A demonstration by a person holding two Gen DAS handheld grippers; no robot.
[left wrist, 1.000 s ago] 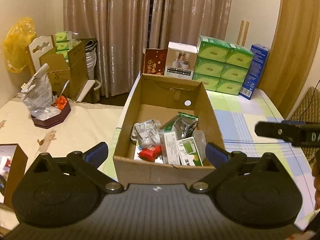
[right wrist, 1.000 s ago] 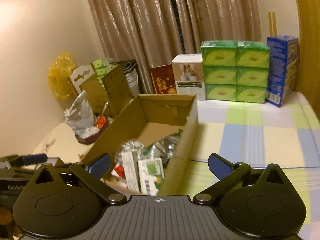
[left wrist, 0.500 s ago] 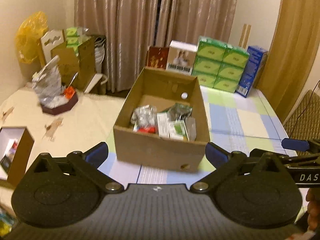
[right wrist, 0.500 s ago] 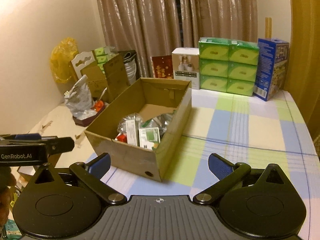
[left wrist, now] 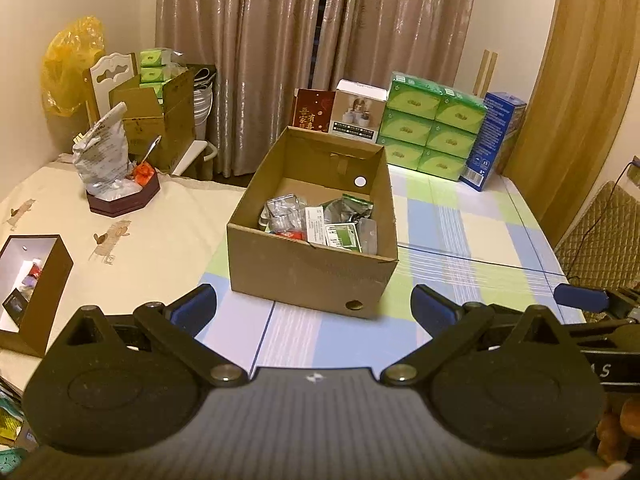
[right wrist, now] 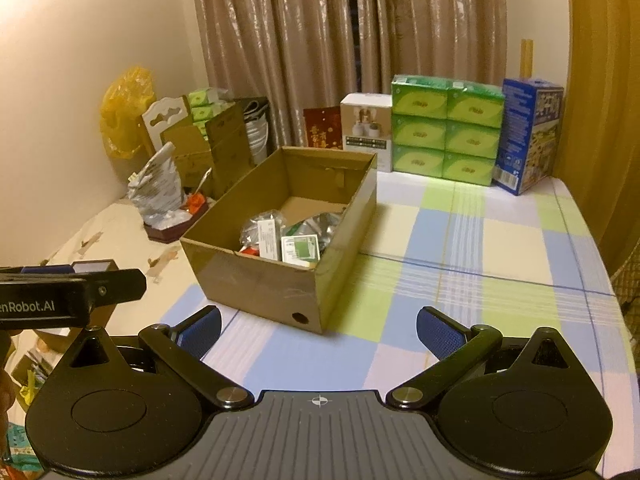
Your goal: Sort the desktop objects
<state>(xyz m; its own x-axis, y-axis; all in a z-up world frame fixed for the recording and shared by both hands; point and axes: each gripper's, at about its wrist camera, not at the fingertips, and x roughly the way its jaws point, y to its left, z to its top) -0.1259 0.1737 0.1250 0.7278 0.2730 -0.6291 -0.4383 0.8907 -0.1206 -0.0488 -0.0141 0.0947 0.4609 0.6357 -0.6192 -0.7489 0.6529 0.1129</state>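
A brown cardboard box [left wrist: 308, 276] [right wrist: 256, 284] stands open on the checked tablecloth. Inside it lie several small items: silver foil packets [left wrist: 282, 216] [right wrist: 256, 228], a white medicine carton [left wrist: 316, 230] [right wrist: 269, 238], a green-and-white carton [left wrist: 343, 237] [right wrist: 300, 249] and a red piece [left wrist: 291, 234]. My left gripper [left wrist: 314, 308] is open and empty, a short way in front of the box's near wall. My right gripper [right wrist: 318, 326] is also open and empty, in front of the box's near right corner. The other gripper shows at the side edge of each view.
Stacked green tissue packs [left wrist: 432, 122] [right wrist: 446, 130], a blue box [left wrist: 494, 140] [right wrist: 528, 136], a white box [left wrist: 358, 112] and a red card [left wrist: 312, 110] line the table's far edge. A dark tray with a crumpled bag [left wrist: 120, 196] sits at left. A small open brown box [left wrist: 32, 284] stands near left.
Both grippers have pulled back from above the cardboard box, which now looks smaller and farther off. Both stayed open and empty. The items remain in the box.
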